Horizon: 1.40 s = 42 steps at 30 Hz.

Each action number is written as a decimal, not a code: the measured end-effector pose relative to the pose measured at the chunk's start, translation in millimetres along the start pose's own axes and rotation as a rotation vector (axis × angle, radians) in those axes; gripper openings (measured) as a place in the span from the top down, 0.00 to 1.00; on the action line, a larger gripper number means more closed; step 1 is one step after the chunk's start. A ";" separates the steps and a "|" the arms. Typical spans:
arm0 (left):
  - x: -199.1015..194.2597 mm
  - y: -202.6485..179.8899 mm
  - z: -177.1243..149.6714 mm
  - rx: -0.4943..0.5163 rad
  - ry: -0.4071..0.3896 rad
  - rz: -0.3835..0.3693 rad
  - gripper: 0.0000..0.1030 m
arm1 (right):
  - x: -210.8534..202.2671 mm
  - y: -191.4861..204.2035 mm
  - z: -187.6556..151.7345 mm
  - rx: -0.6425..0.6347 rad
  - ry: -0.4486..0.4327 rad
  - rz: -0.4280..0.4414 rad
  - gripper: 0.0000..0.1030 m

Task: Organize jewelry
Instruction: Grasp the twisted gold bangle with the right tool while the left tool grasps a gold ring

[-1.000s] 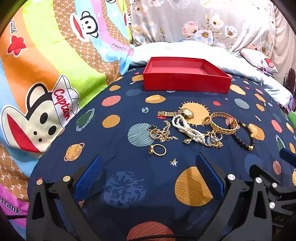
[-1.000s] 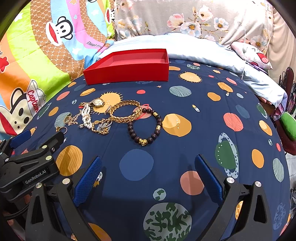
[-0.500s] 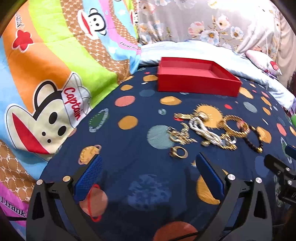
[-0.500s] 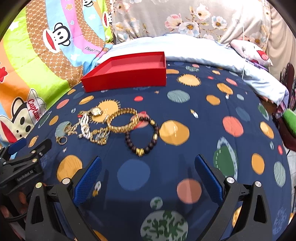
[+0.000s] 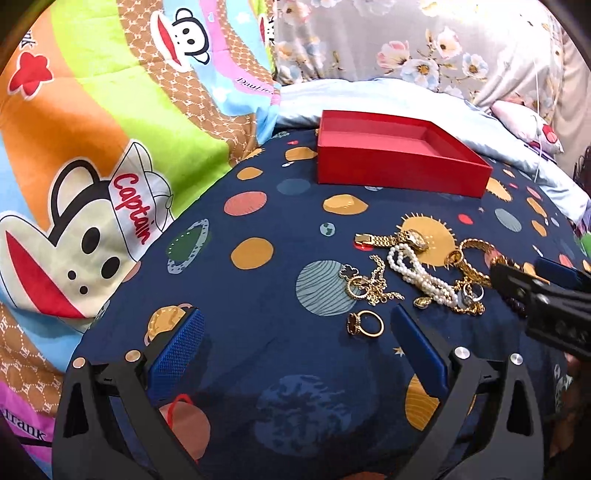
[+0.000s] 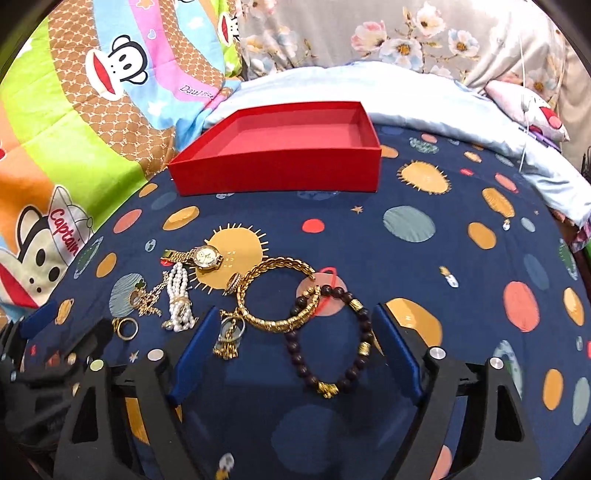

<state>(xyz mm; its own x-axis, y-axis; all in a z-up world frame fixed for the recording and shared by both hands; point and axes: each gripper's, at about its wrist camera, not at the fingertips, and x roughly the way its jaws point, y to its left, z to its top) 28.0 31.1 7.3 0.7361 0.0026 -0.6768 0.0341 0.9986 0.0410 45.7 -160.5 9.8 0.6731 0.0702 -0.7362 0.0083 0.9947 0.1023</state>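
A pile of jewelry lies on the navy planet-print bedspread: a gold watch, a pearl bracelet, a gold chain bangle, a dark bead bracelet, a gold ring and tangled gold chains. An empty red box stands behind them. My right gripper is open, its fingers either side of the bead bracelet and bangle. My left gripper is open and empty, just in front and left of the gold ring.
A colourful cartoon-monkey quilt rises on the left. A pale blue sheet and floral pillows lie behind the box. The bedspread stretches on to the right of the jewelry.
My right gripper has moved forward so the bead bracelet and bangle now lie between its fingers. My left gripper has shifted left and closer to the gold ring.
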 end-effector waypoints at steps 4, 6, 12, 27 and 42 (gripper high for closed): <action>2.2 3.8 -0.1 -0.018 0.011 -0.018 0.05 | 9.7 3.3 2.2 0.006 0.026 -0.001 0.31; 4.7 8.3 0.4 -0.043 0.024 -0.036 0.05 | 12.4 4.5 2.5 0.001 0.032 -0.005 0.36; 9.1 14.6 0.1 -0.084 0.045 -0.065 0.05 | 20.3 9.1 4.7 -0.010 0.055 0.007 0.50; 11.0 -0.8 1.2 -0.002 0.061 -0.060 0.05 | -16.5 -2.7 -0.9 -0.002 -0.017 0.010 0.51; 21.8 -19.4 1.2 0.015 0.140 -0.111 0.30 | -34.4 -30.6 -45.9 0.036 0.058 0.026 0.53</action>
<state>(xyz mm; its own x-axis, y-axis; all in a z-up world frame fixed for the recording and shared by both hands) 44.3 11.7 -7.3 0.6256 -0.0992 -0.7738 0.1208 0.9922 -0.0296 -11.7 -190.0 1.3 0.6291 0.1008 -0.7707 0.0188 0.9893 0.1448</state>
